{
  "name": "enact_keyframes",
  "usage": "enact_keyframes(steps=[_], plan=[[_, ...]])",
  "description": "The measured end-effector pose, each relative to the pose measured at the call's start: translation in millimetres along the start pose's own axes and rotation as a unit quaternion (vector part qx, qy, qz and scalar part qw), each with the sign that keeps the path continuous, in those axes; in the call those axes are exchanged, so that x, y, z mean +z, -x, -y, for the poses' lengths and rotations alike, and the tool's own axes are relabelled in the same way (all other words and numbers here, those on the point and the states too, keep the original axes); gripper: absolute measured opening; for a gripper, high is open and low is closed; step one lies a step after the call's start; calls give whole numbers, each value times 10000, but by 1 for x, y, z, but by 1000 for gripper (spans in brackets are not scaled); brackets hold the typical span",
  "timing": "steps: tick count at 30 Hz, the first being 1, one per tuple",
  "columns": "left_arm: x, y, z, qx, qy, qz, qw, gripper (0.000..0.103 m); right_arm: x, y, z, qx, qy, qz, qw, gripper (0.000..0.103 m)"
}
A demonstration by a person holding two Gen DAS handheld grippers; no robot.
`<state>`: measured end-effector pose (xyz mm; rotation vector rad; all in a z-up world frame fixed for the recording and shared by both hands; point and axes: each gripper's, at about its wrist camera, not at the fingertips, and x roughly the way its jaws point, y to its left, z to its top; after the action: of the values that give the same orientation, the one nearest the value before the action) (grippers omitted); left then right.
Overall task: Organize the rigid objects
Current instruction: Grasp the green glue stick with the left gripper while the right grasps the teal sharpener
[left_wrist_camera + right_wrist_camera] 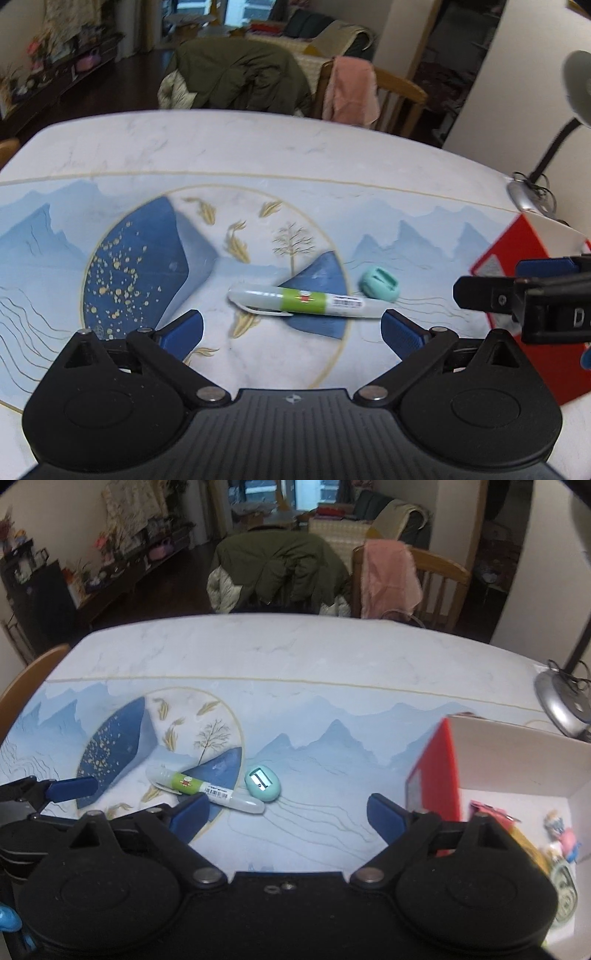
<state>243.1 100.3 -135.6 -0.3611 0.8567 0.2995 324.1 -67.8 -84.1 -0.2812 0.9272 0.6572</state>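
Your left gripper is hanging wide open with nothing in it, just above the white pen lying flat on the tablecloth. Your right gripper is gaping wide too, holding nothing. The little green sharpener is sitting right beside the pen's tip. The red box is standing on the right (its toys are partly hidden behind your gripper and hard to make out).
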Motion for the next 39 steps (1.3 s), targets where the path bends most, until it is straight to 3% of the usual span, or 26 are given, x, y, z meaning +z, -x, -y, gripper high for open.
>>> enact_keyframes(steps=[15,20,27,30,34,39], plan=[[20,-55,-22,261,752,-306,9964,103,12,-66,1,262,547,-366,9975,71],[18,-58,-24,216,863,-224,9958,102,10,-78,5,422,590,-471,9963,60],[16,-59,-18,133,887,-146,9959,101,10,-89,-1,591,878,-491,9932,56],[17,-59,-16,119,929,-109,9955,93,12,-93,-2,628,892,-465,9929,54],[15,-59,-10,196,611,-40,9979,80,10,-100,-6,616,1037,-579,9910,49],[11,-56,-9,183,362,48,9992,54,7,-101,-14,521,1280,-541,9889,46]])
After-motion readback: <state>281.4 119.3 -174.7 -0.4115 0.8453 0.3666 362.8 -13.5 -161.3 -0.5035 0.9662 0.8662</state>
